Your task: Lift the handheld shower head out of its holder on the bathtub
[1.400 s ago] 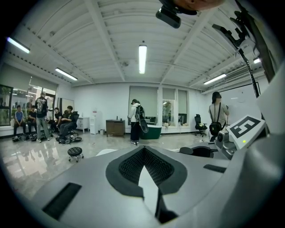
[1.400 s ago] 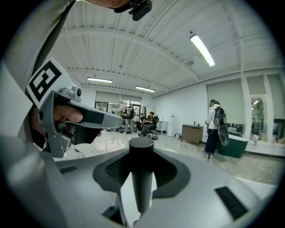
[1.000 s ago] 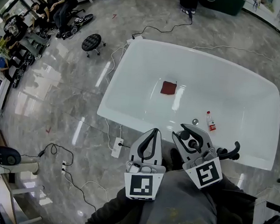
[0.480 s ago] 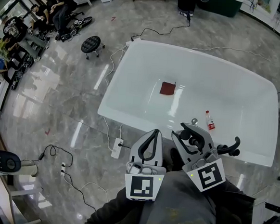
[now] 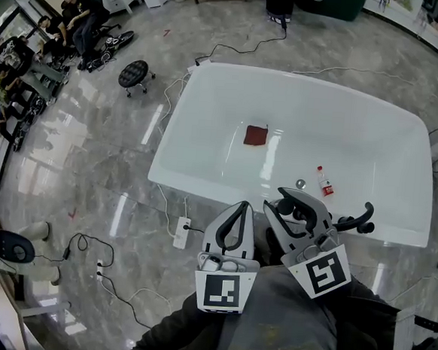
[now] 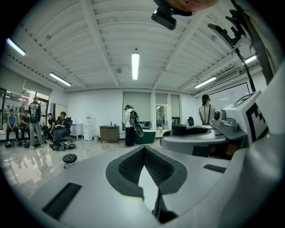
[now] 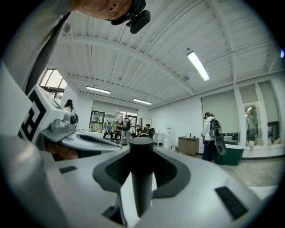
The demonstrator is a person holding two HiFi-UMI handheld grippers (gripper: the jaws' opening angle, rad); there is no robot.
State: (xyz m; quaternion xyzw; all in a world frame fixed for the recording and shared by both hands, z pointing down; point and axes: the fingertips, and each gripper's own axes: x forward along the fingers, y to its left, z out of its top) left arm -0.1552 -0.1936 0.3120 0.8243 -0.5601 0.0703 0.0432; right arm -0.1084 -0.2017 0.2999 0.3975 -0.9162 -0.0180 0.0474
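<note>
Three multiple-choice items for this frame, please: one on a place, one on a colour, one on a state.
1. Where does the cloth lie?
A in the bathtub
B on the floor
C on the stool

2. What colour is the cloth?
A dark red
B blue
C yellow

3. What is the right gripper doing?
A open and empty
B shut on the shower head
C out of view

Answers:
1 A: it lies on the tub's white bottom.
2 A: it shows dark red in the head view.
3 B: the black handle stands clamped between its jaws.

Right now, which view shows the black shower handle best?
Right gripper view: the shower handle stands upright between its jaws. Head view shows only its top inside the right hand-held gripper; left gripper view, a dark stub.
</note>
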